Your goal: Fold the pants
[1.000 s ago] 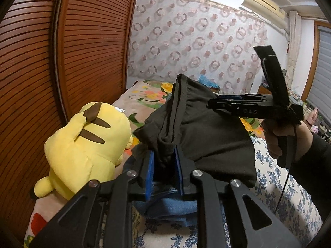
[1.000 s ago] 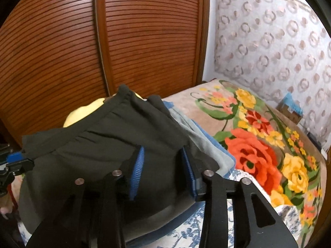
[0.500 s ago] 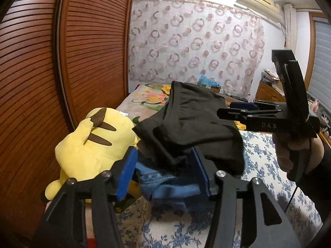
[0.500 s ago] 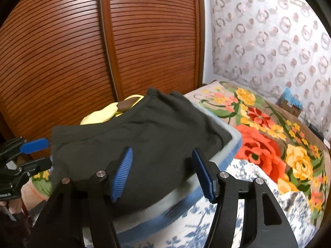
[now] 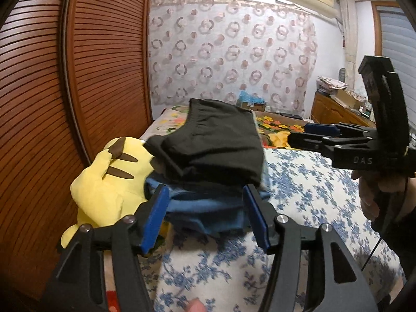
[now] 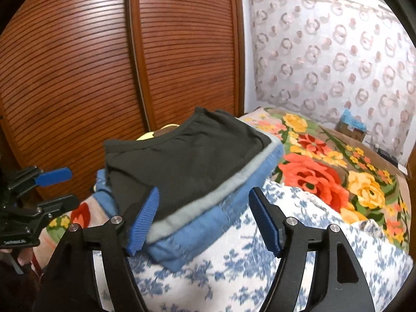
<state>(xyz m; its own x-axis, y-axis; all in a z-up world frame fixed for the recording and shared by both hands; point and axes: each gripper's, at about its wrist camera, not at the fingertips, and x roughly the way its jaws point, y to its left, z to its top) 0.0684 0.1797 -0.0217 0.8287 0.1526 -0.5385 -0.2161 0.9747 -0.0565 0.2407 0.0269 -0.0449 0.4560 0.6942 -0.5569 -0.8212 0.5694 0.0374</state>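
Note:
The folded black pants (image 5: 210, 140) lie on top of a stack of folded clothes, over a grey piece (image 6: 208, 202) and blue jeans (image 5: 208, 205). They also show in the right wrist view (image 6: 187, 161). My left gripper (image 5: 205, 215) is open and empty, just short of the stack's near edge. My right gripper (image 6: 202, 221) is open and empty at the stack's other side. The right gripper shows in the left wrist view (image 5: 319, 135), and the left gripper in the right wrist view (image 6: 54, 189).
A yellow plush toy (image 5: 109, 182) lies against the stack on the left. The bed has a blue floral sheet (image 5: 306, 189) and a bright flower blanket (image 6: 325, 166). A slatted wooden wardrobe (image 5: 78, 78) runs along the bed's left side. A wooden dresser (image 5: 335, 109) stands at the far right.
Both grippers let go of the black pants, opened wide and drew back. The pants now rest flat on the stack.

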